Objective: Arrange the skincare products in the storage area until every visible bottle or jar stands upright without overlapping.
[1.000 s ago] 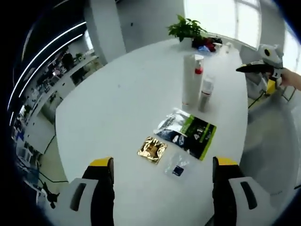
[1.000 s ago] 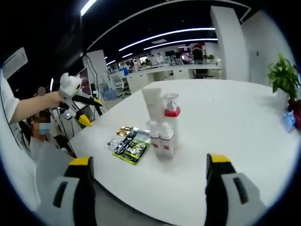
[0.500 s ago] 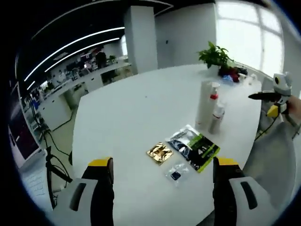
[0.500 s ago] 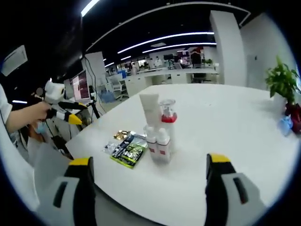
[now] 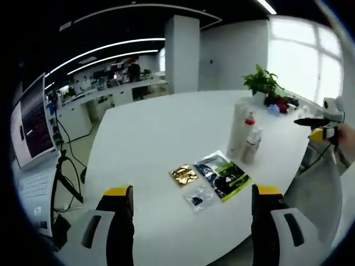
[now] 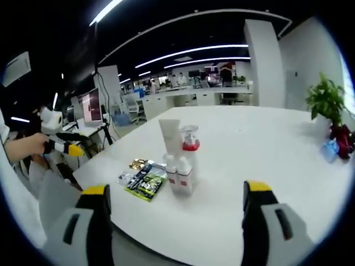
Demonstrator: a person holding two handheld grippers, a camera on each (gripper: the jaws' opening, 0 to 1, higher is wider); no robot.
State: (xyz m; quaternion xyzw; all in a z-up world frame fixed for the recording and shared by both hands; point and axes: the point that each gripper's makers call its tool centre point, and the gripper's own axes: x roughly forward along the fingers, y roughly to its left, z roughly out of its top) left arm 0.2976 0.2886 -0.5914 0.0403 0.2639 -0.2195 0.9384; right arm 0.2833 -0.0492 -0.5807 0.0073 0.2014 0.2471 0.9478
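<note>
- Skincare bottles [image 6: 178,163] are seen upright in a tight cluster on the white table [image 6: 260,160], well ahead of both grippers.
- Left gripper [image 5: 188,221] is held with jaws wide apart, nothing between them.
- Right gripper [image 6: 173,221] is likewise spread wide and empty.
- Flat sachets [image 5: 213,176] are laid just beside the bottles.
- A potted plant [image 5: 260,84] is noted at the table's far edge.

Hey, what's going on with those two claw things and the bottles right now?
Both grippers open, holding nothing, off the table. Bottles upright, clustered. Flat sachets lie beside them.
</note>
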